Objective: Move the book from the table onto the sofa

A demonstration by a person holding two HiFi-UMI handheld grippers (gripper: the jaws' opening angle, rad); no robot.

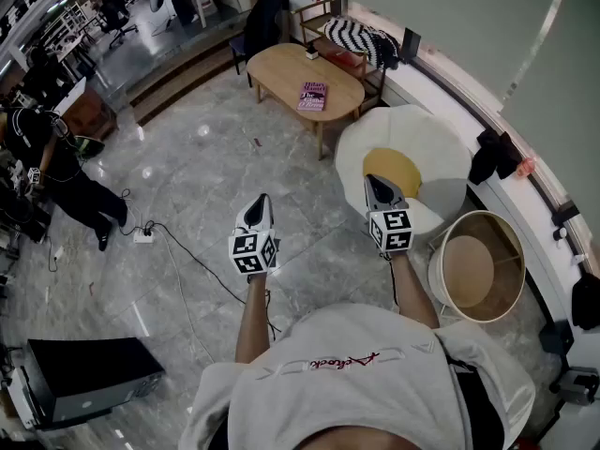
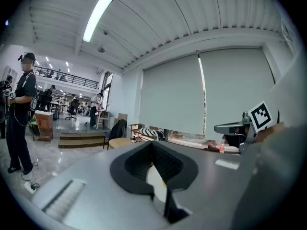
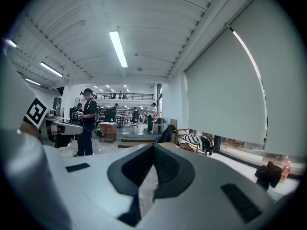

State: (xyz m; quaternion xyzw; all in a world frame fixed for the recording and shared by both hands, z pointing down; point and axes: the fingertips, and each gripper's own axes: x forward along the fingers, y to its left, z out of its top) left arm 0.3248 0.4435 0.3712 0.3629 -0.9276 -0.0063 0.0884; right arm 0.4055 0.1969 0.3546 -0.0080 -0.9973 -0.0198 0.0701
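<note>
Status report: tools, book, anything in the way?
Left tool shut, right tool shut, both empty. Book on wooden table, far ahead. Egg-shaped cushion beside the path.

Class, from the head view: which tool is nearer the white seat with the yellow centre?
Right. The right tool overlaps the white seat, its tip by the yellow centre; the left tool sits off to the seat's left, over the floor.

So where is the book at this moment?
Head view, upper centre: the book lies flat on the right end of the oval wooden table, beyond the white and yellow cushion.
</note>
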